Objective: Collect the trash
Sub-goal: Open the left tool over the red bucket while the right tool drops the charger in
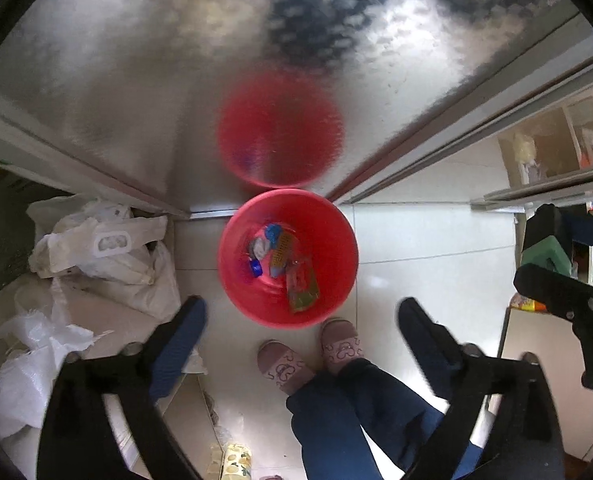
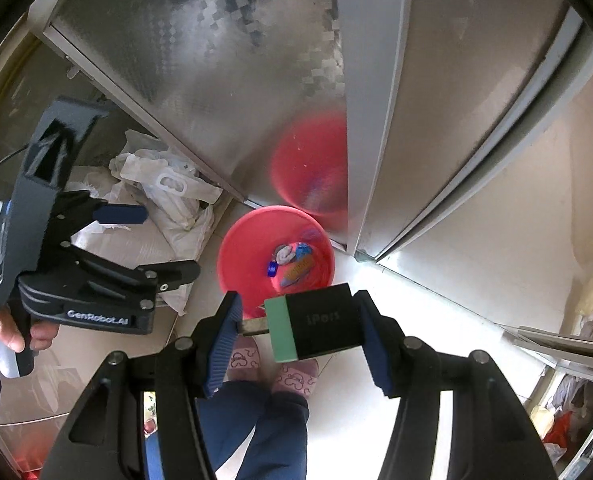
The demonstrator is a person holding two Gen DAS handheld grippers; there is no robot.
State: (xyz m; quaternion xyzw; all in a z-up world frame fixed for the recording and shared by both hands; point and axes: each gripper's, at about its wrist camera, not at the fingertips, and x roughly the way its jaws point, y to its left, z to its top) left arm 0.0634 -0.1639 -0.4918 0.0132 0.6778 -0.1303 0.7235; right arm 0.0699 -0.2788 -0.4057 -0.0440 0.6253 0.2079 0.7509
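While the left claw (image 1: 302, 320) gapes empty above the red bin (image 1: 288, 258) at frame centre, wrappers (image 1: 282, 256) lying inside, the right claw (image 2: 302, 330) grips a black-and-green box (image 2: 312, 326) lower centre.

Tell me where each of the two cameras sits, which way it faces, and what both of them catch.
Left wrist: on the left gripper, facing straight down at the red bin on the floor; its open fingers, the person's slippers and trouser legs show.
Right wrist: on the right gripper, facing steeply down; its fingers clamp a black-and-green box, the left gripper and holding hand at left.
Shared: the bin, slippers, white bags, steel cabinet front.
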